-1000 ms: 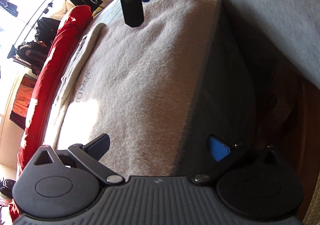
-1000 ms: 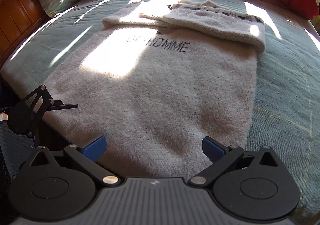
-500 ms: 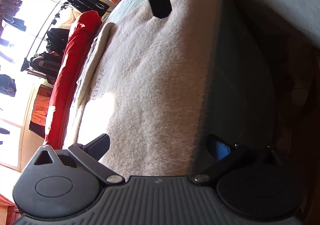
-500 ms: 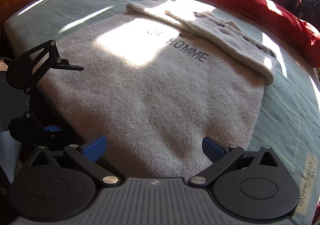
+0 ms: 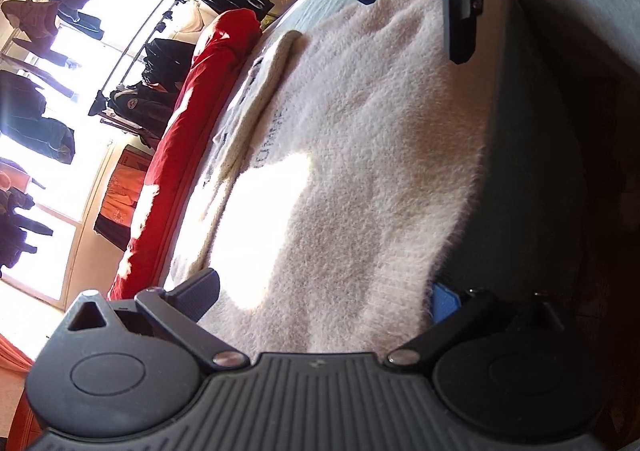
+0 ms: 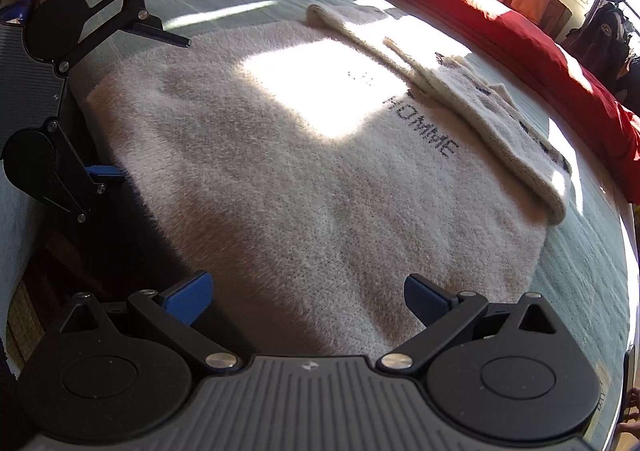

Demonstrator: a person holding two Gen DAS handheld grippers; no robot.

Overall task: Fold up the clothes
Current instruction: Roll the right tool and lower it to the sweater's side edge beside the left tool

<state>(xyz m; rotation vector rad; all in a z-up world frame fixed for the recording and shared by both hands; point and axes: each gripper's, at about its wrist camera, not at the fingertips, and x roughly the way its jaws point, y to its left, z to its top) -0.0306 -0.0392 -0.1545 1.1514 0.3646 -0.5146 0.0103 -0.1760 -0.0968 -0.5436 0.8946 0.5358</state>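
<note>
Fuzzy cream sweater (image 6: 304, 179) spread flat on the green bed cover (image 6: 580, 291), sleeves folded across its chest, likely soft, light and floppy, best pinched at the near hem corners by left gripper (image 5: 324, 295) and right gripper (image 6: 308, 293), both agape and empty.

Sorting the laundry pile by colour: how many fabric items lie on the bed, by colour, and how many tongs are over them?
Cream sweater: 1
Red duvet: 1
Teal bedspread: 1
Tongs: 2, left tongs and right tongs, both open
Total: 5
</note>
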